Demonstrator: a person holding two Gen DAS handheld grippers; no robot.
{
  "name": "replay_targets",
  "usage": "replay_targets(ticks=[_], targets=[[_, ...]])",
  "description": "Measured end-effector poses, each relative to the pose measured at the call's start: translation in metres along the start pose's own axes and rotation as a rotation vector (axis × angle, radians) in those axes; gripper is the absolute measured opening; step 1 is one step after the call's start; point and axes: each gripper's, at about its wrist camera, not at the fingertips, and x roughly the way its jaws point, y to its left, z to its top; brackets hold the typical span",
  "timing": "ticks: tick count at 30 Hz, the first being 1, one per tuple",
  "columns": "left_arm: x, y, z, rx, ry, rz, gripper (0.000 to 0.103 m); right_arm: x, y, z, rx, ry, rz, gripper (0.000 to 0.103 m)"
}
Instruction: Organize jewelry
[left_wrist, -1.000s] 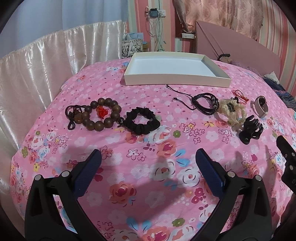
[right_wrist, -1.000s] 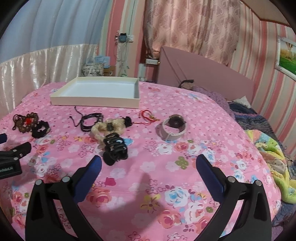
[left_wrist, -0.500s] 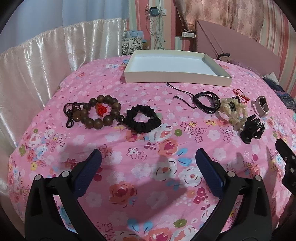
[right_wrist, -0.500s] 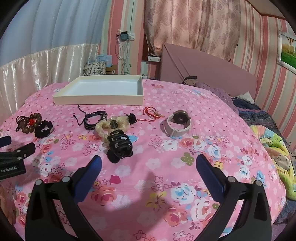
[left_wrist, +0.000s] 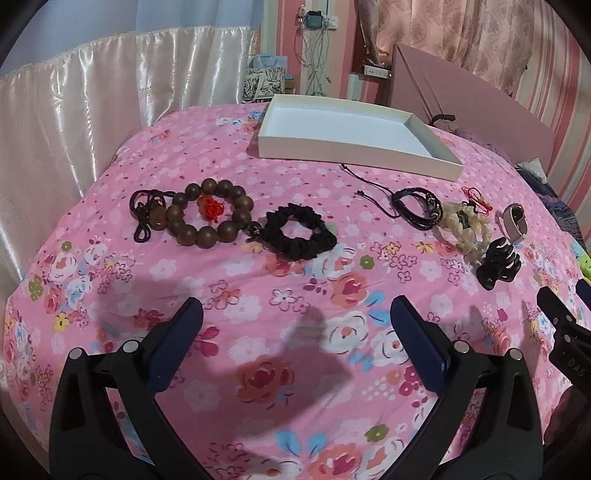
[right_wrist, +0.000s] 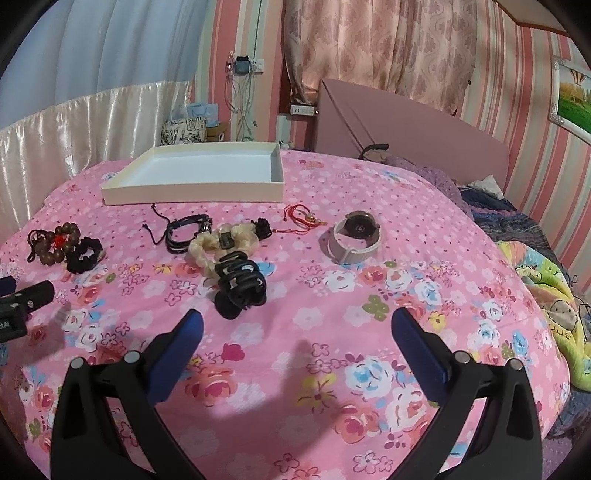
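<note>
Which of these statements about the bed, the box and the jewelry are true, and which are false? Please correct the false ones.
1. The white box has nothing in it. True.
2. The black scrunchie lies beside the wooden bead bracelet. True.
3. The right gripper is shut on the black hair claw. False: its jaws are wide open and hold nothing; the claw lies on the pink floral bedspread ahead of the left jaw.
4. The watch is inside the box. False: it lies on the bedspread, apart from the box.
5. The left gripper is open and holds nothing. True.
</note>
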Motion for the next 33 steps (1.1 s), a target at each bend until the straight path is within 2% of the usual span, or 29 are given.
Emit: replay_targets(ticks=[3,8,15,20,27,29,33], targets=[[-0.003,0.004,0.002,0.008,-0.015,0.007,0.100,0.000,0.003,0.000,-0.008,0.002,0.005,0.101],[0.001,0.011,0.003,0.021,0.009,-0.011,0.100,0.000,0.006,-0.001,0.008,0.006,0.049,0.101],[0.007,0.023,0.001,-0.001,0.034,-0.040,0.100,0.001,0.016,0.002,-0.006,0.012,0.044,0.101],[0.006,0.027,0.004,0.007,0.032,-0.014,0.100,0.002,0.021,0.009,0.001,0.018,0.062,0.101],[0.004,0.058,0.024,-0.026,0.035,-0.011,0.100,0.005,0.055,0.031,-0.063,0.015,0.126,0.101],[0.004,0.069,0.029,-0.037,0.029,0.001,0.100,0.007,0.066,0.037,-0.083,0.013,0.146,0.101],[0.013,0.090,0.041,-0.034,0.013,0.078,0.100,0.015,0.088,0.051,-0.114,0.020,0.196,0.101]])
